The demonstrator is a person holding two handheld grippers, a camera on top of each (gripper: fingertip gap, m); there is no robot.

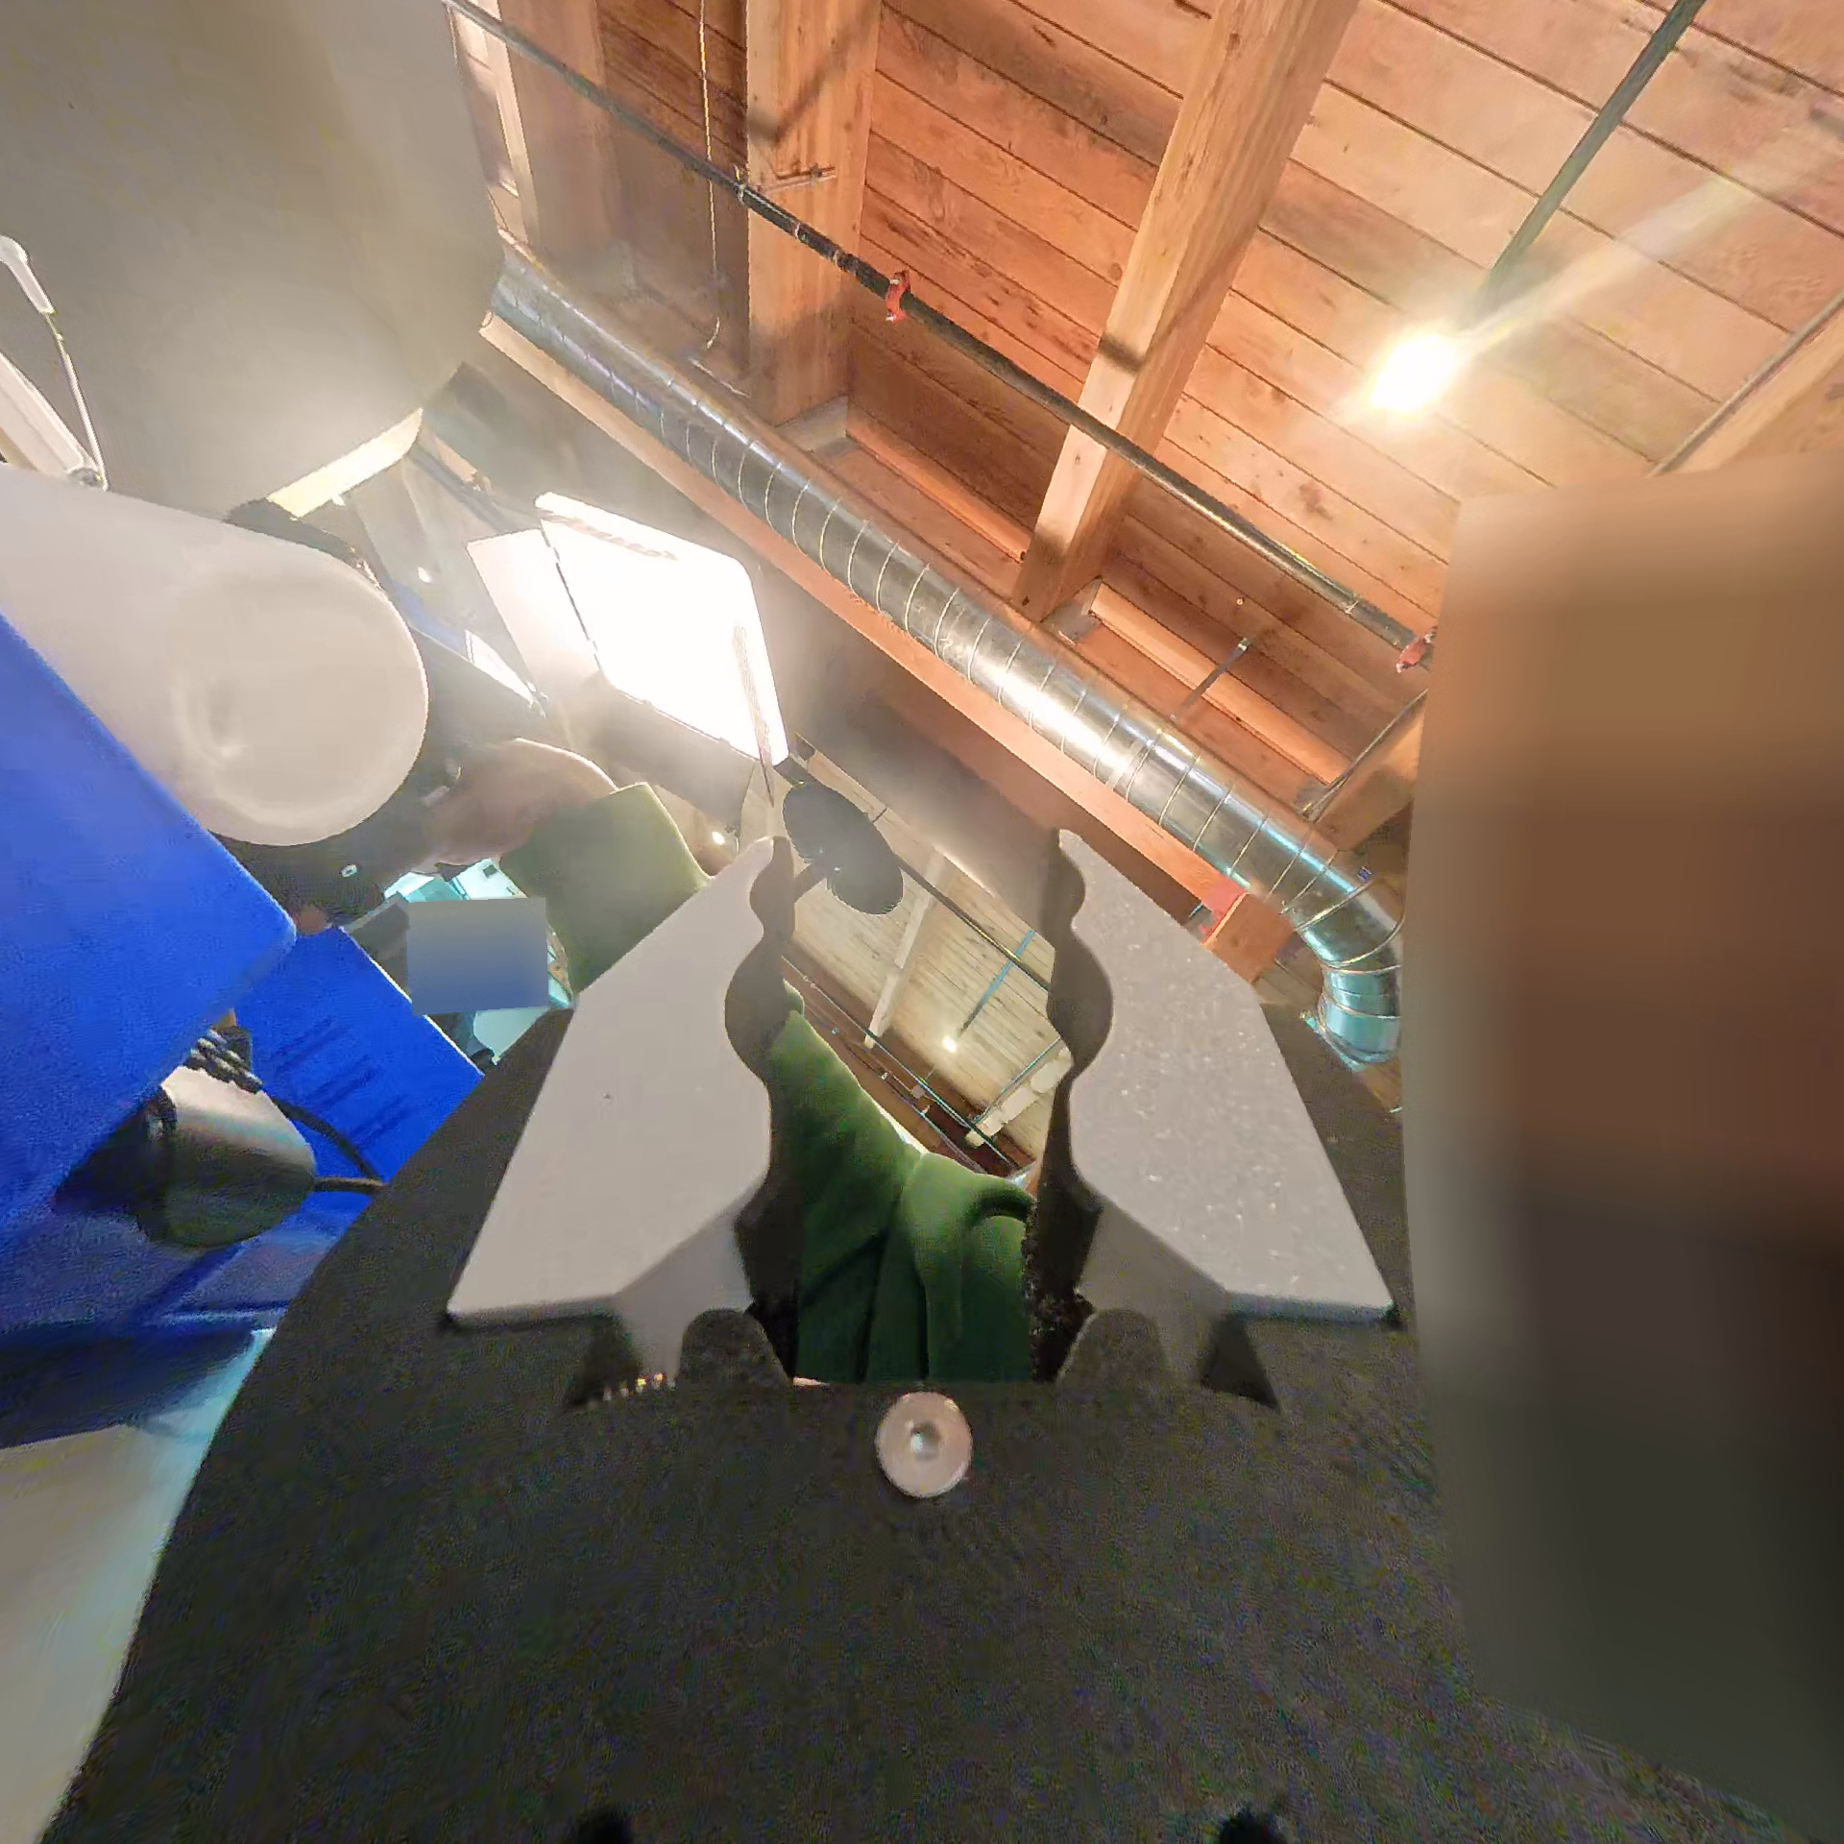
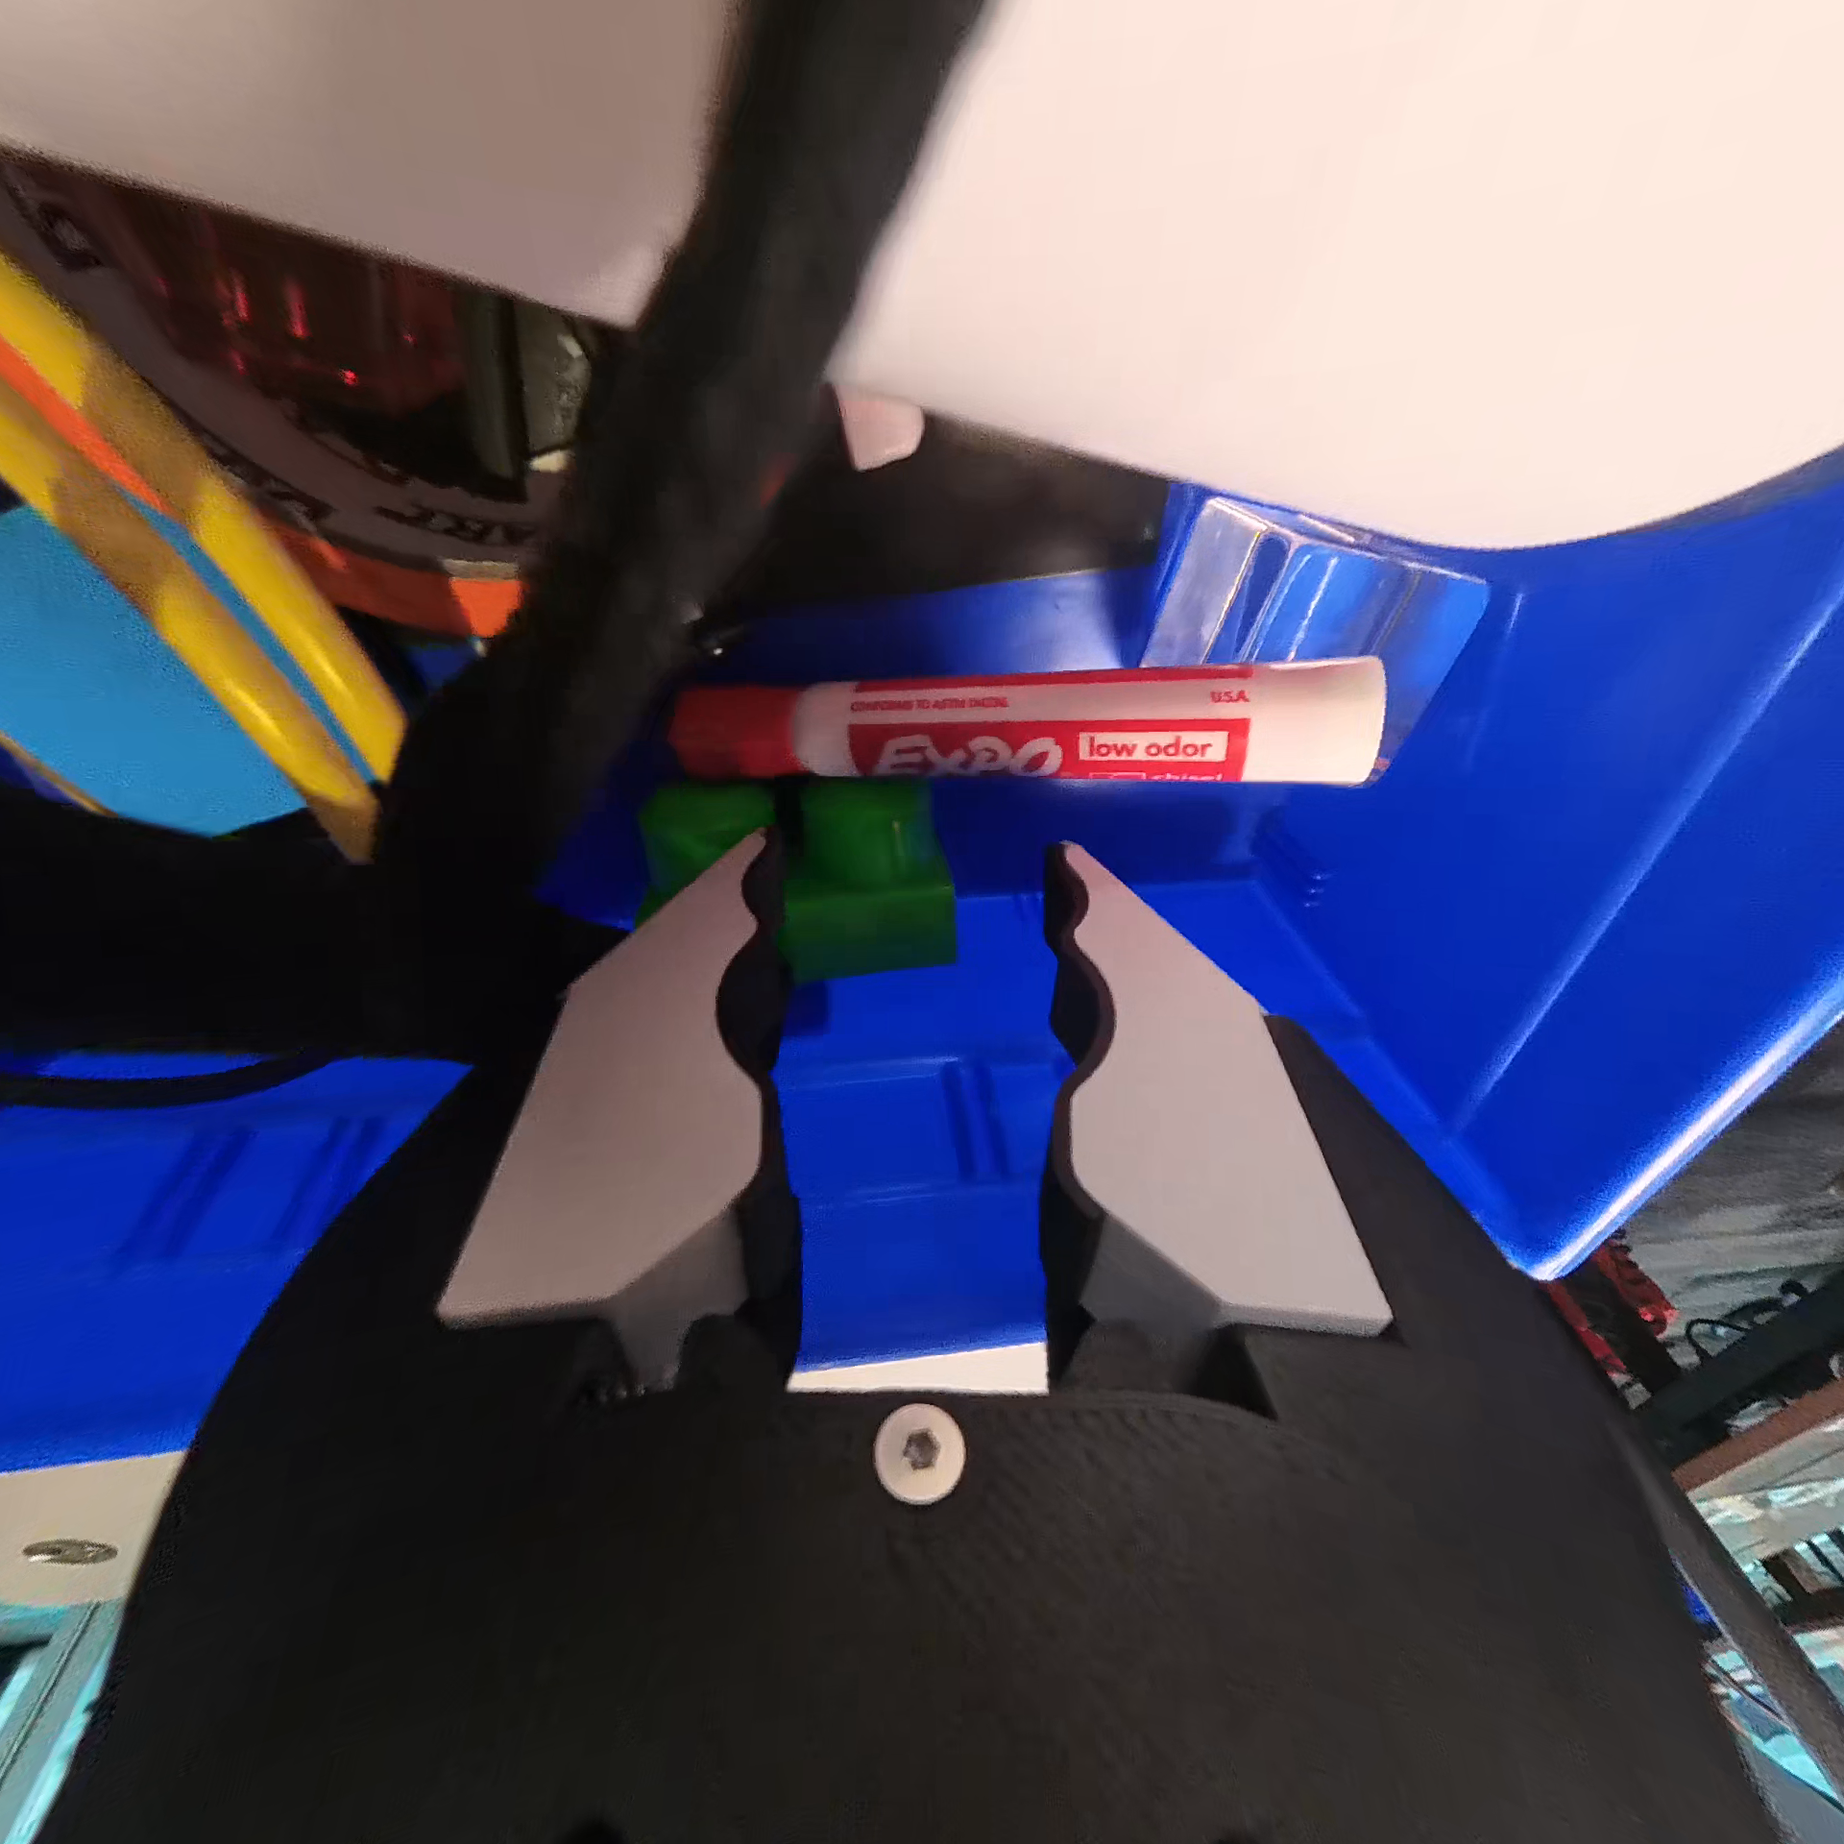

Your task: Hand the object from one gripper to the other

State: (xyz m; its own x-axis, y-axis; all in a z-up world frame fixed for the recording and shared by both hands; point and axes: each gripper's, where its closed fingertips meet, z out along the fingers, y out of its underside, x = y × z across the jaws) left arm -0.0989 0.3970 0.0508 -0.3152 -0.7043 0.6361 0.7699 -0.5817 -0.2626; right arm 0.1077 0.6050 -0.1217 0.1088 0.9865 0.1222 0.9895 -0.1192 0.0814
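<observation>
In the right wrist view a white marker with a red cap (image 2: 1048,723) lies across the floor of a blue bin (image 2: 1497,898), at its far wall. A green block (image 2: 868,898) lies just in front of the marker. My right gripper (image 2: 916,843) is open and empty inside the bin, its left fingertip beside the green block and its tips just short of the marker. My left gripper (image 1: 918,838) is open and empty and points up at the ceiling. The blue bin (image 1: 100,898) is at its left.
A black cable (image 2: 698,399) crosses above the bin, under a white surface (image 2: 1297,249). A yellow and light-blue object (image 2: 150,649) is to the left. In the left wrist view, a white cylinder (image 1: 249,679) lies over the bin, a green-sleeved arm (image 1: 878,1197) behind the fingers, a metal duct (image 1: 898,589) overhead. My right fingertips sit around 35 centimeters from my left ones.
</observation>
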